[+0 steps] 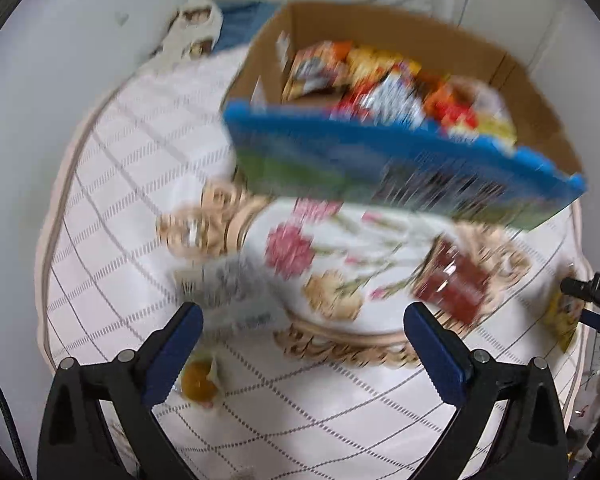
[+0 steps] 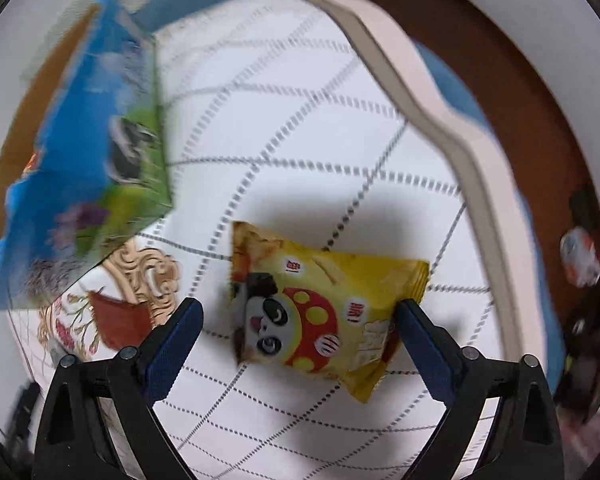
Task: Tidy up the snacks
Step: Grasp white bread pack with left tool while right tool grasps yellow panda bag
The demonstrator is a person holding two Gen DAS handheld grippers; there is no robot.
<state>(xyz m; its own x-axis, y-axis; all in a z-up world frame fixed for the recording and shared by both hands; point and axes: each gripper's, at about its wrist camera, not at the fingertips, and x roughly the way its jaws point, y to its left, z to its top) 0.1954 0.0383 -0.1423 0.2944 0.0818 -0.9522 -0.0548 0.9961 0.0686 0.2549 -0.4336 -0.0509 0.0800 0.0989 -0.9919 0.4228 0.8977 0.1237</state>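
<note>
A cardboard box (image 1: 540, 104) with a blue and green printed front (image 1: 340, 160) stands at the back of the table and holds several colourful snack packs (image 1: 380, 84). My left gripper (image 1: 300, 336) is open and empty above the tablecloth. A grey-white packet (image 1: 228, 292) lies by its left finger, a dark red packet (image 1: 456, 284) by its right finger, and a small orange snack (image 1: 198, 380) under the left finger. My right gripper (image 2: 298, 332) is open, its fingers either side of a yellow panda snack bag (image 2: 320, 312) lying on the cloth. The box also shows in the right wrist view (image 2: 88, 152).
The round table has a white grid-pattern cloth (image 1: 112, 200) with a floral centre (image 1: 340, 248). The table edge (image 2: 460, 140) curves at the right, with brown floor beyond. A dark red packet (image 2: 120, 320) lies left of my right gripper. The right gripper's body (image 1: 596, 296) shows at the far right.
</note>
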